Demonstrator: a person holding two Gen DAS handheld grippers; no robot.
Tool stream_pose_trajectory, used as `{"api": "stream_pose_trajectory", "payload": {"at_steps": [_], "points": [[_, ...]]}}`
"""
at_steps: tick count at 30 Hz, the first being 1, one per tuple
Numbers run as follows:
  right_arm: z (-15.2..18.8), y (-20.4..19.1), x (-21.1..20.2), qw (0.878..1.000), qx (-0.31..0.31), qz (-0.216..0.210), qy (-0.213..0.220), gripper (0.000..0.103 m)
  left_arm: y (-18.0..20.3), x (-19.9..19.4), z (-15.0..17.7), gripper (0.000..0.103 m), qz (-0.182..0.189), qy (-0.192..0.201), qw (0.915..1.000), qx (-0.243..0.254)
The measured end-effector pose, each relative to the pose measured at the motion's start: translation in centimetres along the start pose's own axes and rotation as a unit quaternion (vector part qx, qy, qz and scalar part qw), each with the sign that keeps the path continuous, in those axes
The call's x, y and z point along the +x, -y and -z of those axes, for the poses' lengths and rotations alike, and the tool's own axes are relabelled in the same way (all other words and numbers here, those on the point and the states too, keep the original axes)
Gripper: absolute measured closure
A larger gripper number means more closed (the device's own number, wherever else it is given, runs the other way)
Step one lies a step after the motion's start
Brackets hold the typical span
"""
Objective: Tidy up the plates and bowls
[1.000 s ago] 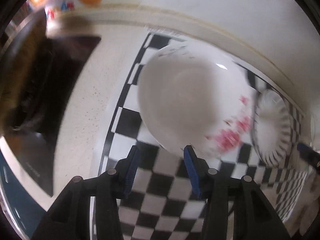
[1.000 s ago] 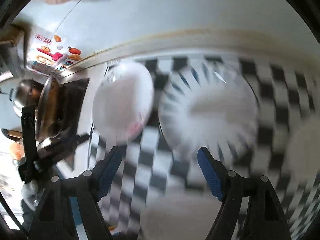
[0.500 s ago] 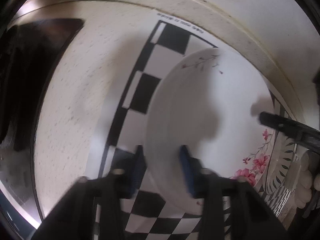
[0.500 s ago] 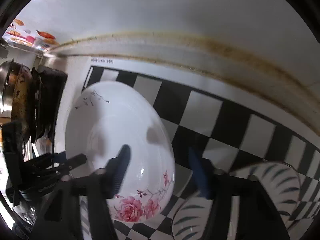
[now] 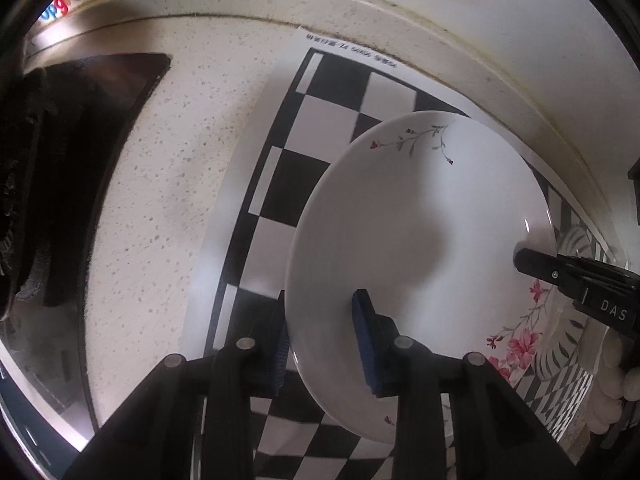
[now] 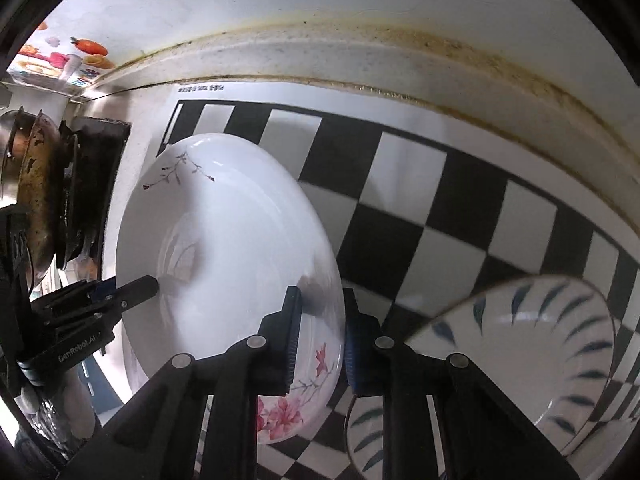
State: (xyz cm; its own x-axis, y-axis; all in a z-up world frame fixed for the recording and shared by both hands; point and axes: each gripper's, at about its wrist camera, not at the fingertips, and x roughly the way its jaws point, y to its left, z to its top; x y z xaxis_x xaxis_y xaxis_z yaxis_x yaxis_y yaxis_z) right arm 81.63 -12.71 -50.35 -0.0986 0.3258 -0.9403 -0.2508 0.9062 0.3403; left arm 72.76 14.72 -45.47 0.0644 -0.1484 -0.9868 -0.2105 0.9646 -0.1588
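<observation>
The speckled cream desk (image 5: 152, 208) runs along a stained white wall (image 6: 320, 8), and a black-and-white checkered mat (image 6: 440, 216) covers most of it. At the desk's left end stands a dark stove (image 5: 80, 152) with worn pans (image 6: 32, 192) on it, and colourful stickers (image 6: 68, 62) show on the wall above.

On the mat sits the large white plate (image 5: 420, 248), printed with pink flowers at one edge and a thin sprig at the other. It lies toward the mat's left side, close to the wall, and both grippers hold it at opposite rims.

The left gripper (image 5: 322, 336) has its jaws pinching the plate's near-left rim, one blue pad (image 5: 366, 332) lying on the upper face and the other under the edge. The right gripper (image 6: 318, 332) pinches the opposite rim beside the pink flowers, its jaws pressed on either side of the rim. Each gripper shows in the other's view, reaching onto the plate's face.

To the right of the plate stand smaller dishes with dark leaf strokes: a leaf-patterned bowl (image 6: 532, 344) on the mat, and a second leaf-patterned dish (image 6: 368, 436) just below the right gripper, partly hidden by it.
</observation>
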Motion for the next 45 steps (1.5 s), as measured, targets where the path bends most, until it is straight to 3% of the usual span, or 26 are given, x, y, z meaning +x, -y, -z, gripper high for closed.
{"api": "stream_pose_trajectory", "payload": {"at_steps": [13, 20, 33, 41, 45], "points": [[7.3, 1.1, -6.8, 0.998, 0.025, -0.035, 0.046, 0.083, 4.2, -6.5, 4.0, 0.076, -0.009, 0.037, 0.9981, 0.049], [14.9, 4.8, -9.7, 0.994, 0.061, -0.055, 0.066, 0.083, 9.6, -8.1, 8.9, 0.076, -0.003, 0.049, 0.9947, 0.09], [29.6, 12.9, -10.9, 0.987, 0.137, -0.049, 0.068, 0.083, 17.0, -4.8, 18.1, 0.076, 0.007, 0.002, 0.9844, 0.176], [34.8, 15.1, -8.4, 0.985, 0.157, -0.05, 0.047, 0.083, 18.7, -1.7, 21.6, 0.076, 0.001, -0.036, 0.9798, 0.197], [35.6, 15.2, -7.2, 0.985, 0.162, -0.049, 0.038, 0.083, 19.2, -0.8, 22.8, 0.076, -0.013, -0.047, 0.9775, 0.205]]}}
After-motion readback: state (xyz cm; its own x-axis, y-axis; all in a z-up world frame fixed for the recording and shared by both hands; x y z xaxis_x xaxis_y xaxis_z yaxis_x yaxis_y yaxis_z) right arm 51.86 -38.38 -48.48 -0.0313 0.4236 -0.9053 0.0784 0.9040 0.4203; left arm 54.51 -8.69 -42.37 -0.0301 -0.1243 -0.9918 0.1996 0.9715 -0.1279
